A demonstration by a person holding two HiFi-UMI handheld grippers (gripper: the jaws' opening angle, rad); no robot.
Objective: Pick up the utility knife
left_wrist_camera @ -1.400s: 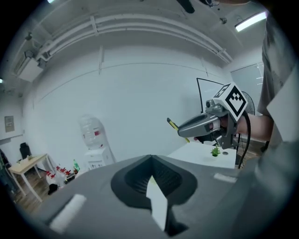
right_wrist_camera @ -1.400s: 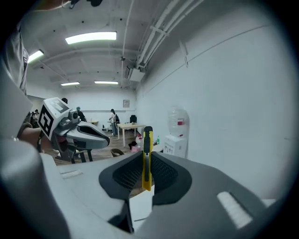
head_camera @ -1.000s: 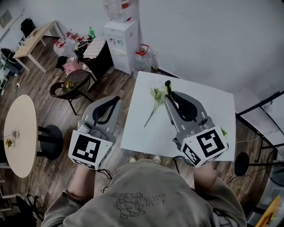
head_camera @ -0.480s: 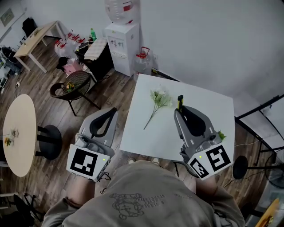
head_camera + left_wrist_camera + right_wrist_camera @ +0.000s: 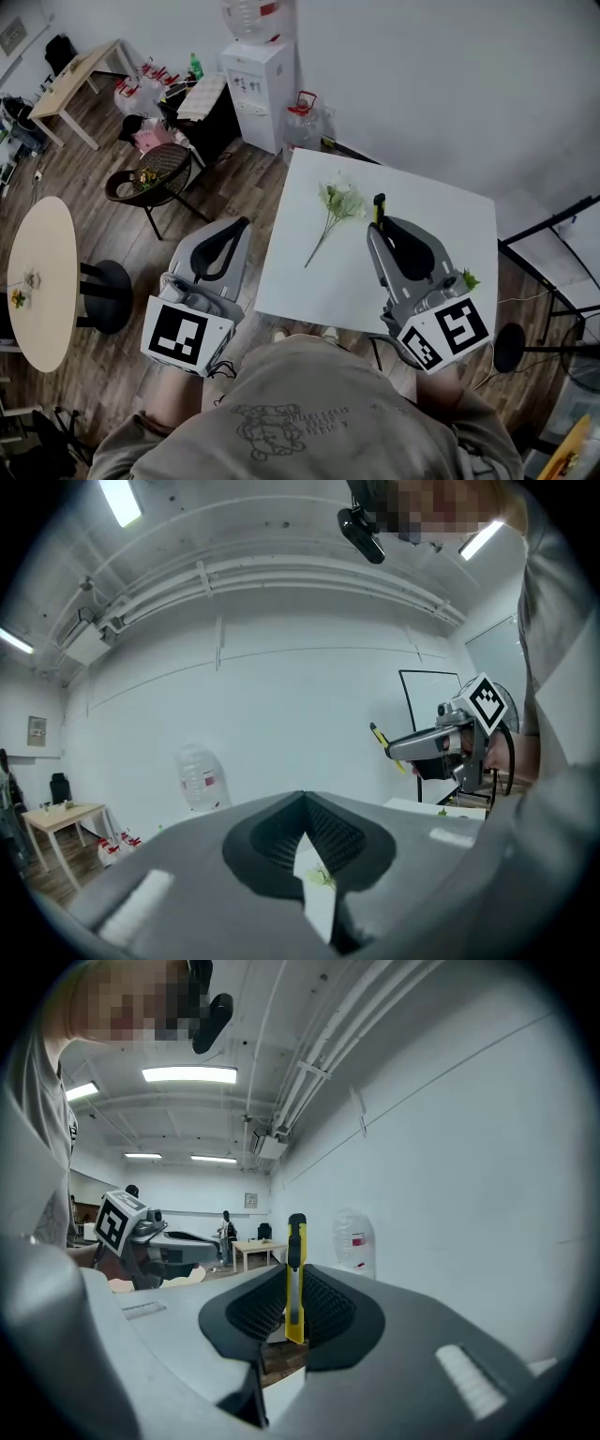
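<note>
The utility knife (image 5: 295, 1279) is yellow with a black end and stands upright between the jaws of my right gripper (image 5: 293, 1309), which is shut on it. In the head view its tip (image 5: 379, 206) sticks out ahead of the right gripper (image 5: 379, 228), held above the white table (image 5: 450, 216). My left gripper (image 5: 240, 227) hangs over the wooden floor left of the table, shut with nothing in it (image 5: 302, 803). From the left gripper view, the right gripper (image 5: 441, 743) with the knife (image 5: 380, 737) shows at the right.
A green flower sprig (image 5: 333, 208) lies on the table left of the knife, and a small green scrap (image 5: 469, 279) near its right edge. A water dispenser (image 5: 255, 84), a wicker chair (image 5: 155, 176) and a round table (image 5: 37, 281) stand on the left. A black frame (image 5: 553, 230) stands at the right.
My right gripper has carried the knife to the right, away from the flower sprig, and slightly toward me. The left gripper has hardly moved.
</note>
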